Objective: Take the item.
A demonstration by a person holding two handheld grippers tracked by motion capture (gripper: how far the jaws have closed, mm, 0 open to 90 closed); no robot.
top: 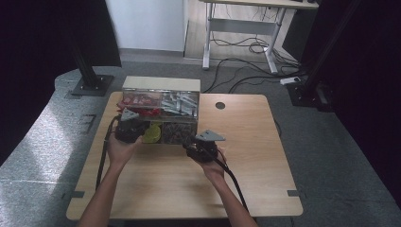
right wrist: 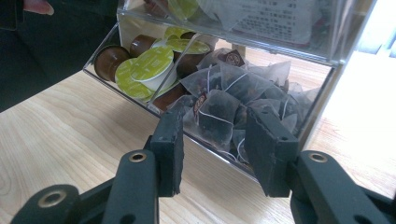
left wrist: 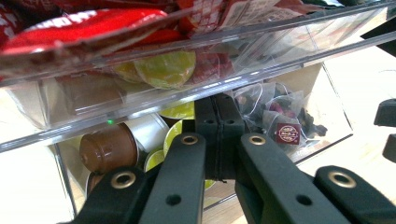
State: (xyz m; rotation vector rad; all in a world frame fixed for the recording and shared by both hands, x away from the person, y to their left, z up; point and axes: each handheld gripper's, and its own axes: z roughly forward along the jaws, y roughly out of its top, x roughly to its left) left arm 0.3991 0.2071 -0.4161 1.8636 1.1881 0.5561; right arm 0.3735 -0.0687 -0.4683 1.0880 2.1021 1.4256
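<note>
A clear plastic drawer organizer (top: 161, 84) stands at the table's far left-middle. Its upper drawers hold red packets (left wrist: 84, 28) and pale sachets (top: 182, 101). The lower left bin holds brown and green-lidded coffee capsules (right wrist: 142, 65); the lower right bin holds pyramid tea bags (right wrist: 219, 107). My left gripper (left wrist: 218, 116) is shut, its tips under the upper drawer at the capsule bin's opening. My right gripper (right wrist: 219, 149) is open just in front of the tea bag bin's clear front wall, with only that wall and the tabletop seen between its pads (right wrist: 169, 144).
The wooden table (top: 189, 184) has a round cable hole (top: 220, 105) to the right of the organizer. Black stand bases (top: 92, 86) sit on the floor beyond both far corners. A desk with loose cables (top: 246, 47) stands farther back.
</note>
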